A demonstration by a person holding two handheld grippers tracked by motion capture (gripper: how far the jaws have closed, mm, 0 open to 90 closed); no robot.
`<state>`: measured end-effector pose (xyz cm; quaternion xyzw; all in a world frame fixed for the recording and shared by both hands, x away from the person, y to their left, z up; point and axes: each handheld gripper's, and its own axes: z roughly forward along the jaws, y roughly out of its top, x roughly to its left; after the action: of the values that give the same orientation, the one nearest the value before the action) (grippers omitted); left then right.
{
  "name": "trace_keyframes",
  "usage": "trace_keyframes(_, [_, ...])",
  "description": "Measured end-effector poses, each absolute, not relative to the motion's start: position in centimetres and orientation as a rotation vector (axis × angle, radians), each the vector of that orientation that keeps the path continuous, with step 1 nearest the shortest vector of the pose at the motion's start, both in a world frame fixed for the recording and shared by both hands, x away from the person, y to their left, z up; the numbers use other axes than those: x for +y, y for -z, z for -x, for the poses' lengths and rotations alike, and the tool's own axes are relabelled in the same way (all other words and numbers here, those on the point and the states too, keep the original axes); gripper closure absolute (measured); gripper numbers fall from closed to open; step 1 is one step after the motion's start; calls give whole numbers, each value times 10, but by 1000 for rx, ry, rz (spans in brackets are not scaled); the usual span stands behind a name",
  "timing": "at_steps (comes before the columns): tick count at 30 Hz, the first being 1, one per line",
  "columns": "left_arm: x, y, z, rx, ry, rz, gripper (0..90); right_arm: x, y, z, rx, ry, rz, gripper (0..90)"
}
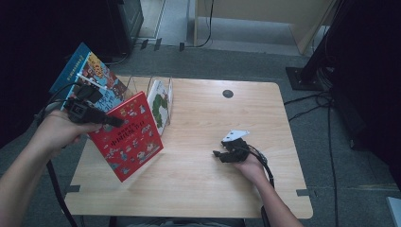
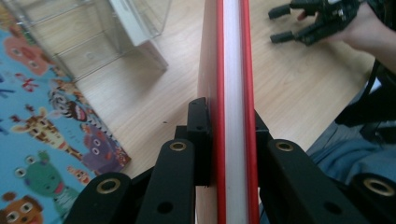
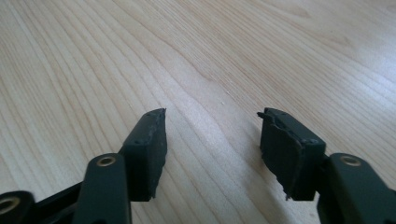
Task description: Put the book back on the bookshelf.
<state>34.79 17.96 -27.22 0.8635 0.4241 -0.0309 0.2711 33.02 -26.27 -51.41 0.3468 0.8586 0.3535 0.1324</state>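
Left gripper: fingers pinched on the top edge of the red book, one pad on each cover. Right gripper: fingers spread apart, nothing between them, bare wood beneath; the hand rests low on the tabletop, well apart from the book.

Red book: thin hardcover, red front with small cartoon figures and white lettering. Seen edge-on in the left gripper view: white page block between two red boards. It stands tilted at the left part of the tabletop, lower corner near the front edge; whether that corner touches the wood I cannot tell.

Just behind it, a clear acrylic rack holds a white book with green artwork. A blue picture book with cartoon animals leans at the rack's left end.

Tabletop: light wood grain, rounded corners, a round dark grommet near the far edge. Beyond: grey carpet, black cables, dark equipment, dim light.
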Motion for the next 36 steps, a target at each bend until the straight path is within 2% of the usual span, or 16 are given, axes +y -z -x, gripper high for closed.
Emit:
trace_keyframes(18, [216,273,-372,1370,60,-2181,798,-263,523,-322,2399,-1106,-1025,320])
trace_keyframes(36, [225,269,-405,1532,-9,-2067,797,-263,523,-322,2393,-1104,-1028,316])
